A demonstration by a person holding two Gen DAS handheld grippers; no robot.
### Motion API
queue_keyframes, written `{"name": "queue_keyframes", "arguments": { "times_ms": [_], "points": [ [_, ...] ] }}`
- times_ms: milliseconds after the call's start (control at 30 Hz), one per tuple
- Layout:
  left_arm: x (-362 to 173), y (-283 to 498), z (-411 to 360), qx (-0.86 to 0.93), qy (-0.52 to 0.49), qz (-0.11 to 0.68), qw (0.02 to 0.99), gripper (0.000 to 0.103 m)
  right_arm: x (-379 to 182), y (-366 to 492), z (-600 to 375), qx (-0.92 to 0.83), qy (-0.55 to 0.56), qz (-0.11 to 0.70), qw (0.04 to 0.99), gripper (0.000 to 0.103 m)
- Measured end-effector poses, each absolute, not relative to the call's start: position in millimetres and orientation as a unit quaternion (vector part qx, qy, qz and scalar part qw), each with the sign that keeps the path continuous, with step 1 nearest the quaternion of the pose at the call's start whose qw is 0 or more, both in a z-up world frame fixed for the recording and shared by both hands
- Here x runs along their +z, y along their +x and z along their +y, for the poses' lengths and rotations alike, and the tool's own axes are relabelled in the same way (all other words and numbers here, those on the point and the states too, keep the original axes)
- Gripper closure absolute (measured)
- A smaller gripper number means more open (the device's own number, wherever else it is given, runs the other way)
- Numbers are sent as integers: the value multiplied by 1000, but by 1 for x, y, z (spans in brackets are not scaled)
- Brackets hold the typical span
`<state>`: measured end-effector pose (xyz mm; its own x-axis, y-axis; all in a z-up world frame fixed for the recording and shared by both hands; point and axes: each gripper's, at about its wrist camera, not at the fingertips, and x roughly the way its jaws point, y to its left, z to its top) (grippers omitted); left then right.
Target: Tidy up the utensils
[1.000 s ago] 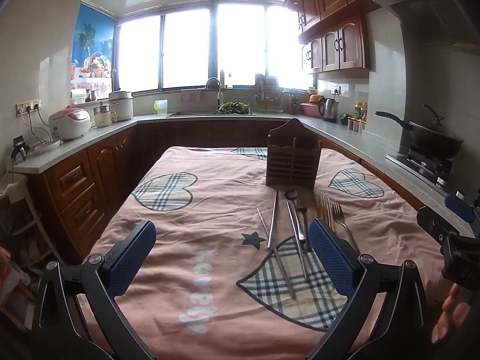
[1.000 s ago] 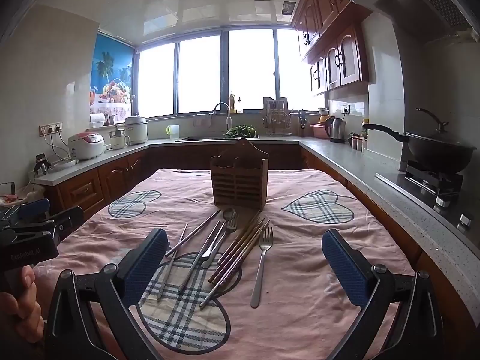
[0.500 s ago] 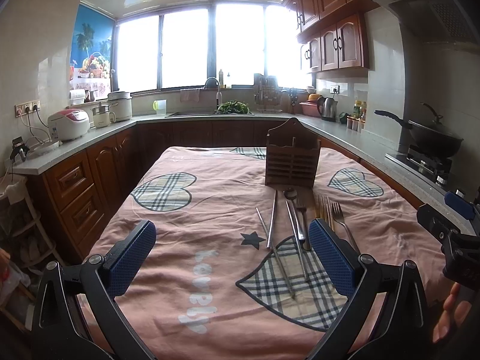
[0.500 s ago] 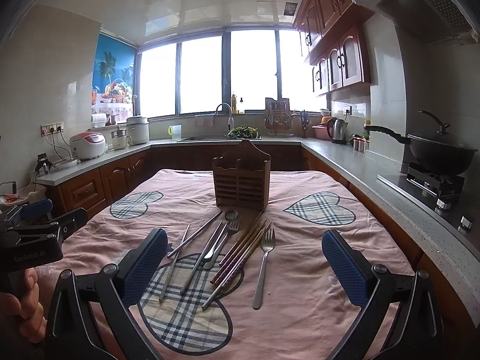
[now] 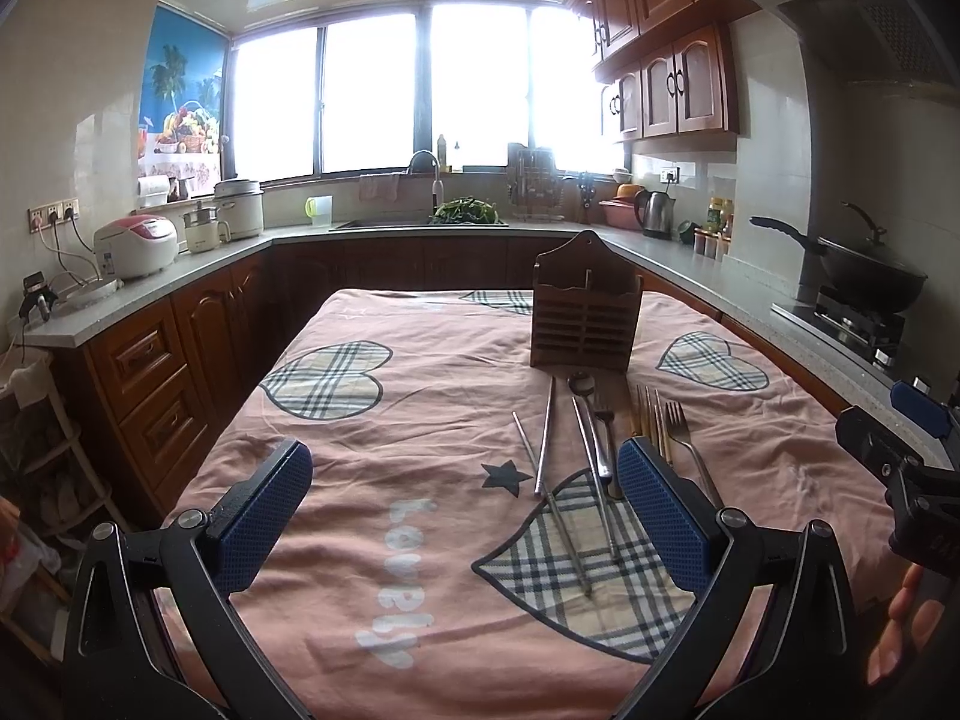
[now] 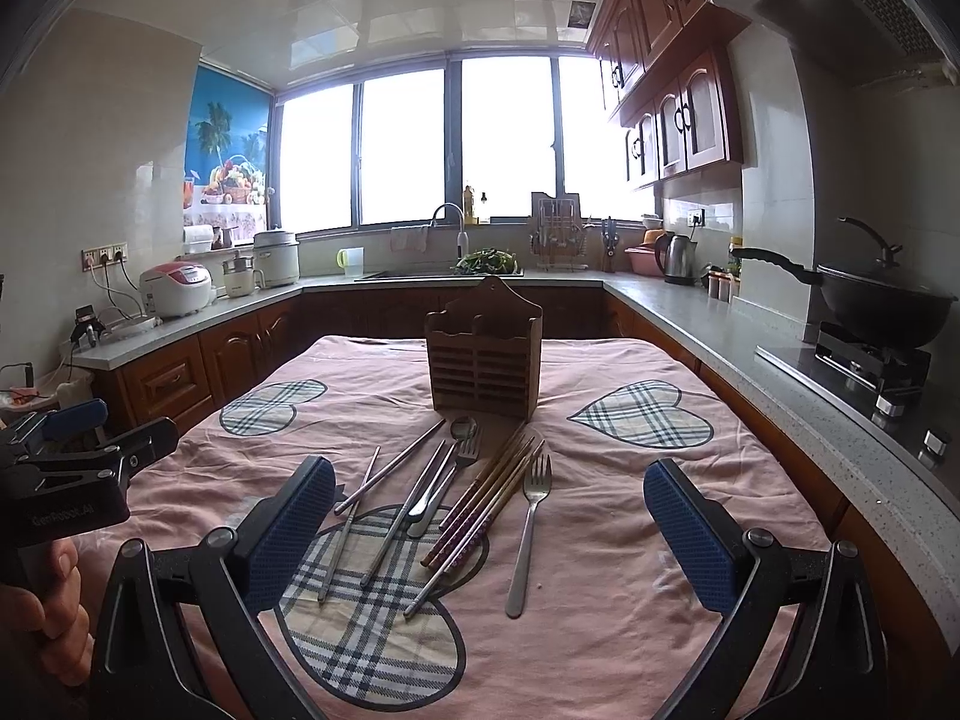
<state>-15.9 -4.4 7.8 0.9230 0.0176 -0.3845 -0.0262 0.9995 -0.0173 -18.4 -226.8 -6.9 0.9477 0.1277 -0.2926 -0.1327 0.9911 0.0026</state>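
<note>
A brown wooden slotted utensil holder (image 6: 483, 354) stands upright on the pink cloth; it also shows in the left wrist view (image 5: 586, 319). In front of it lie metal chopsticks (image 6: 390, 471), a spoon (image 6: 462, 429), a small fork (image 6: 447, 489), wooden chopsticks (image 6: 489, 495) and a large metal fork (image 6: 528, 531). The same pile shows in the left wrist view, with metal chopsticks (image 5: 545, 435) and a fork (image 5: 684, 438). My right gripper (image 6: 489, 531) is open and empty, hovering over the pile's near end. My left gripper (image 5: 465, 519) is open and empty, left of the utensils.
The table wears a pink cloth with plaid hearts (image 6: 645, 417). Counters run around it: rice cookers (image 6: 177, 288) at the left, a sink (image 6: 444, 273) at the back, a kettle (image 6: 678, 258) and a black wok on the stove (image 6: 882, 300) at the right.
The right gripper's view has shifted slightly up and forward toward the utensils. The left gripper has barely moved. Both stay open.
</note>
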Motion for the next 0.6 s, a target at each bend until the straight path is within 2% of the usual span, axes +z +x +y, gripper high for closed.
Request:
{"name": "queue_keyframes", "arguments": {
  "times_ms": [333, 600],
  "points": [
    [1, -4, -3, 5, -17, 213, 977, 0, -11, -12, -229, 70, -13, 157, 985, 0],
    [-6, 28, 1, -15, -27, 261, 965, 0, -13, 7, -231, 74, -8, 175, 982, 0]
  ]
}}
